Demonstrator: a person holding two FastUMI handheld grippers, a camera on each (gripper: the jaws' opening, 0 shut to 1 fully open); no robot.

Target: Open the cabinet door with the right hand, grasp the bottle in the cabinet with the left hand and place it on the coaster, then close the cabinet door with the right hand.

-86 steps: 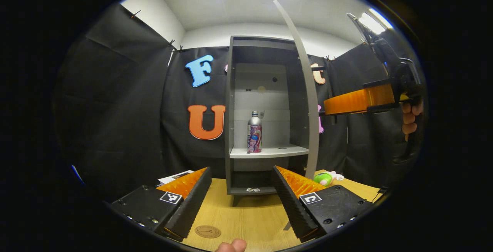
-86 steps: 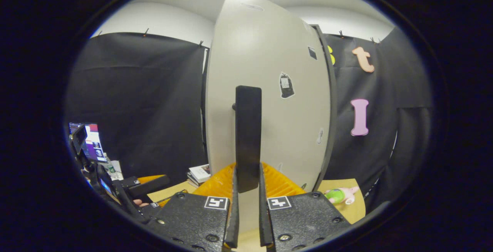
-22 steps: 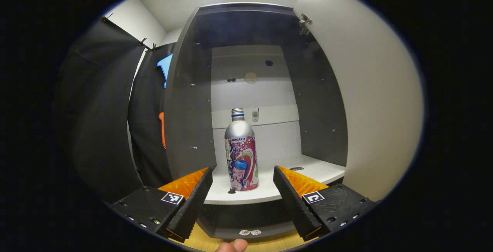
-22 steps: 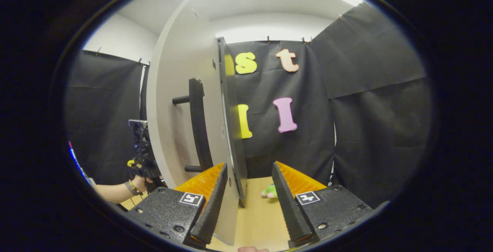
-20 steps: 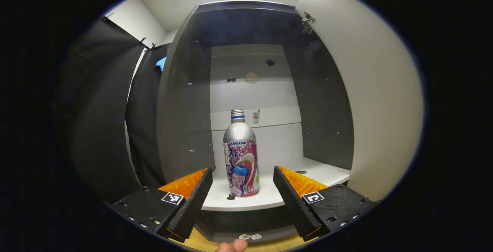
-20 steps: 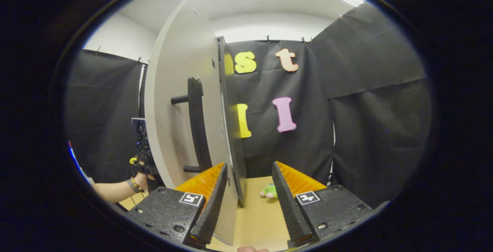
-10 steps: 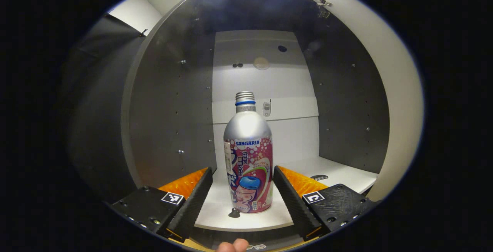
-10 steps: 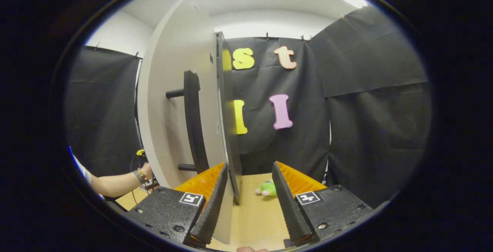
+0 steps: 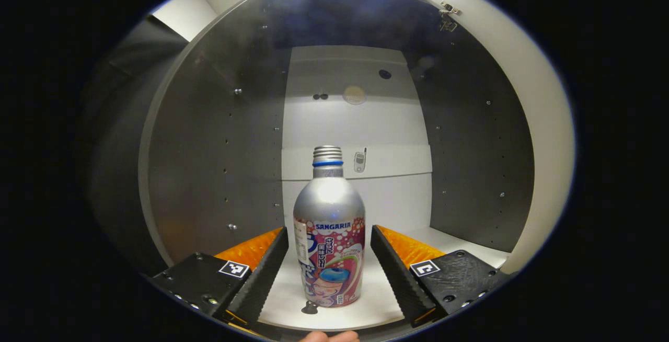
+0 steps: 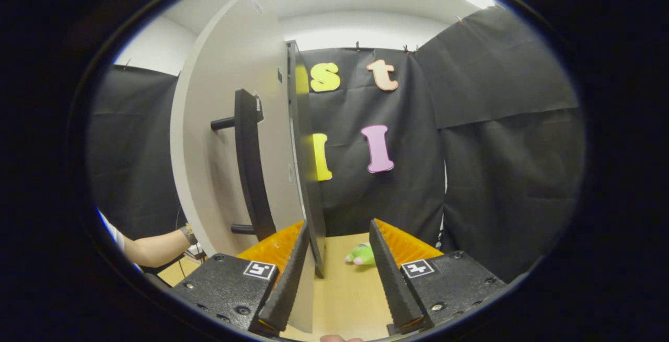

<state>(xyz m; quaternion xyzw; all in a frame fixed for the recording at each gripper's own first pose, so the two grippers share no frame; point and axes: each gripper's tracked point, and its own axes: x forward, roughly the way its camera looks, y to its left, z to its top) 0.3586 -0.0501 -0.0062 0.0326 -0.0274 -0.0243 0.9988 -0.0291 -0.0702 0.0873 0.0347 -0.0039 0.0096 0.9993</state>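
Observation:
A silver bottle (image 9: 329, 237) with a pink label stands upright on the white shelf (image 9: 376, 300) inside the open grey cabinet (image 9: 219, 138). My left gripper (image 9: 329, 271) is open, one finger on each side of the bottle's lower body, with a gap on both sides. In the right gripper view the pale cabinet door (image 10: 230, 122) stands swung open, edge-on, its black bar handle (image 10: 250, 164) facing left. My right gripper (image 10: 334, 263) is open, and the door's lower edge passes just inside its left finger (image 10: 285, 274).
The cabinet's grey side walls close in on both sides of the left gripper. A green and pink plush toy (image 10: 360, 254) lies on the wooden table (image 10: 345, 289) beyond the right gripper. A person's forearm (image 10: 154, 248) reaches behind the door at the left.
My left gripper has pushed forward into the cabinet, so the bottle now sits between its fingers. The right gripper let go of the handle earlier and has drifted slightly beside the open door.

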